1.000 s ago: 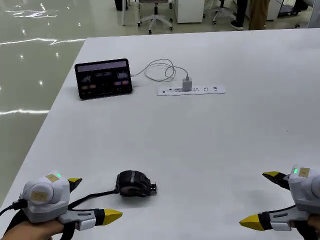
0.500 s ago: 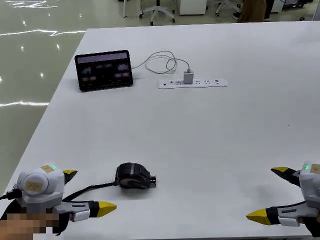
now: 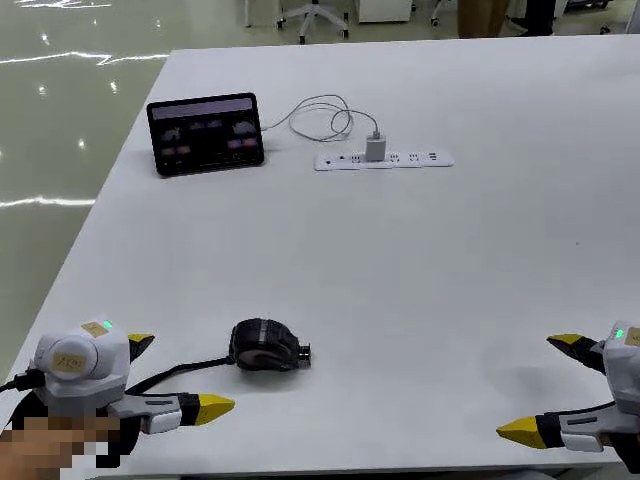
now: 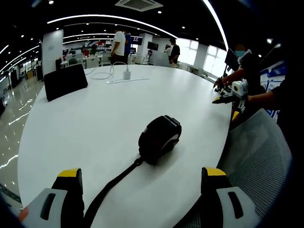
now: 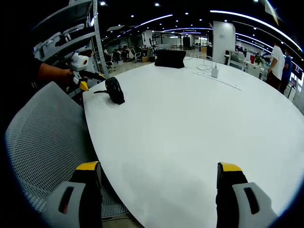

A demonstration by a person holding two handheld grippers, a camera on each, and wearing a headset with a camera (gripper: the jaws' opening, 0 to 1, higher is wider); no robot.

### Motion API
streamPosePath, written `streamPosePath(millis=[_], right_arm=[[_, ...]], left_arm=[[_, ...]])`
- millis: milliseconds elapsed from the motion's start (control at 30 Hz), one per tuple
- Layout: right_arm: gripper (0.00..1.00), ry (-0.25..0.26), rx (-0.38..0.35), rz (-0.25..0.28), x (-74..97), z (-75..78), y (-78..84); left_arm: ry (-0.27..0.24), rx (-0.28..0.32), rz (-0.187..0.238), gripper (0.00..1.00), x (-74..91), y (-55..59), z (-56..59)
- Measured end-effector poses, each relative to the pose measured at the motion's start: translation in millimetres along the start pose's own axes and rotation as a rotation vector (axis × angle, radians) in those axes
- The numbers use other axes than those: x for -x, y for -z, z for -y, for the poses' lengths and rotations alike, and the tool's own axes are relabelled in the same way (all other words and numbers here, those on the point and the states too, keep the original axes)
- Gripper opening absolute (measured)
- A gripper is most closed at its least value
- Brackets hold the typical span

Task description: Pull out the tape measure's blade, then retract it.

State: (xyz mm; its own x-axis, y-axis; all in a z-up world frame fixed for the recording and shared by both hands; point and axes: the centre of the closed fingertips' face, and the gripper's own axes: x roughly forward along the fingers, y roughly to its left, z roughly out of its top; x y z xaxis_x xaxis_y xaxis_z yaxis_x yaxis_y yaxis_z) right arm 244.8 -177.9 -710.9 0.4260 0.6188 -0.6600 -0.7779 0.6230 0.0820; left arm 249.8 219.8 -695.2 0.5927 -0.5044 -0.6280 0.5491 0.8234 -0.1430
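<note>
At the desk's (image 3: 400, 260) near-left corner, the left hand-held gripper (image 3: 178, 373) hovers with its yellow-tipped jaws spread wide and gripping nothing. A black strap (image 3: 190, 370) runs from between those jaws rightward to the tape measure (image 3: 265, 345). The tape measure is a dark round case lying on the desk near its front edge, just beside the left hand-held gripper and apart from both jaws. In the left gripper view the case sits ahead of the jaws, between their lines. Farther back on the left, a dark tablet (image 3: 205, 132) stands propped. To its right a white cable (image 3: 320, 118) loops to a charger (image 3: 375, 148) plugged into a white power strip (image 3: 385, 159). At the near-right edge, well apart from the tape measure, the right hand-held gripper (image 3: 543, 386) is also wide open with nothing in its grasp.
</note>
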Motion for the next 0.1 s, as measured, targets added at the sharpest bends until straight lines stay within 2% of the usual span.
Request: streamPosePath(millis=[100], right_arm=[[0.97, 0.003, 0.0, 0.0, 0.3, 0.6, -0.1]], left_arm=[[0.002, 0.001, 0.001, 1.0, 0.4, -0.6, 0.6]])
